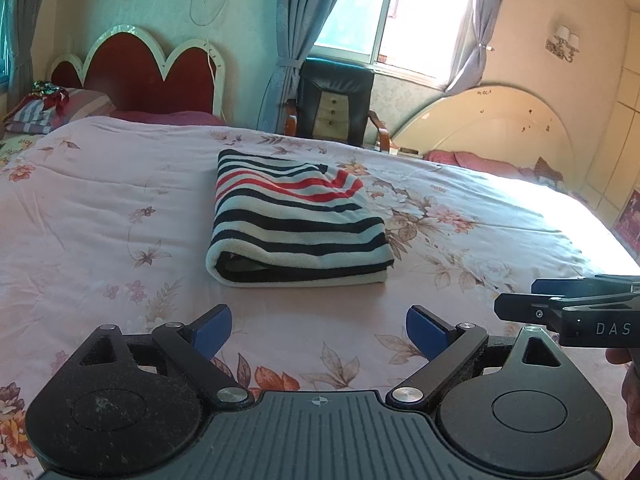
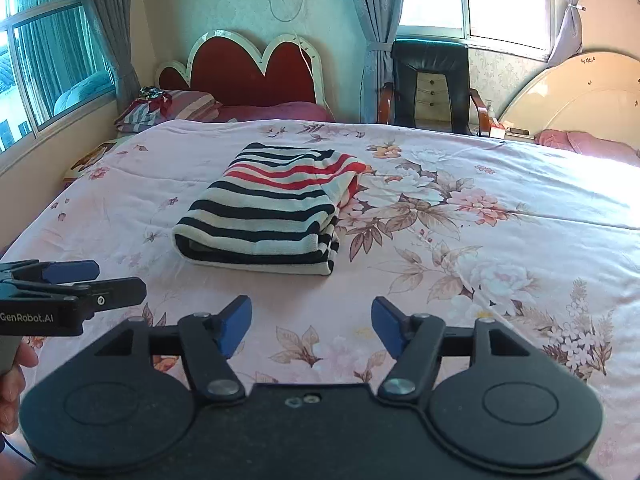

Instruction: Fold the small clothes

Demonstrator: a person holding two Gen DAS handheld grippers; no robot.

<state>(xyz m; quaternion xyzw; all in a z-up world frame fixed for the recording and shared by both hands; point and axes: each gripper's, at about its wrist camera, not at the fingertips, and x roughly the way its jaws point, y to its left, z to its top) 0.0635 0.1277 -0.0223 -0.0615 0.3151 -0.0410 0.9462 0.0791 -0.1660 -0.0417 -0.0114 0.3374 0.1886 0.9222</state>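
While lying folded into a thick rectangle, striped garment (image 1: 298,216) in the middle of the pink floral bedspread (image 1: 100,208), rolled fold edge nearest the cameras, black and white stripes in front, red stripes toward the far end. Left gripper (image 1: 319,330) spread wide, blue pads (image 1: 214,330) apart, gripping nothing, held above the bedspread short of the garment. Right gripper (image 2: 311,326) likewise released, blue pads (image 2: 236,326) well apart, nothing between them, just beside the left gripper and clear of the cloth. Beyond the bed, red scalloped headboard (image 2: 256,72), black armchair (image 2: 430,80) under the window, striped pillow (image 2: 168,106) at the far left corner.
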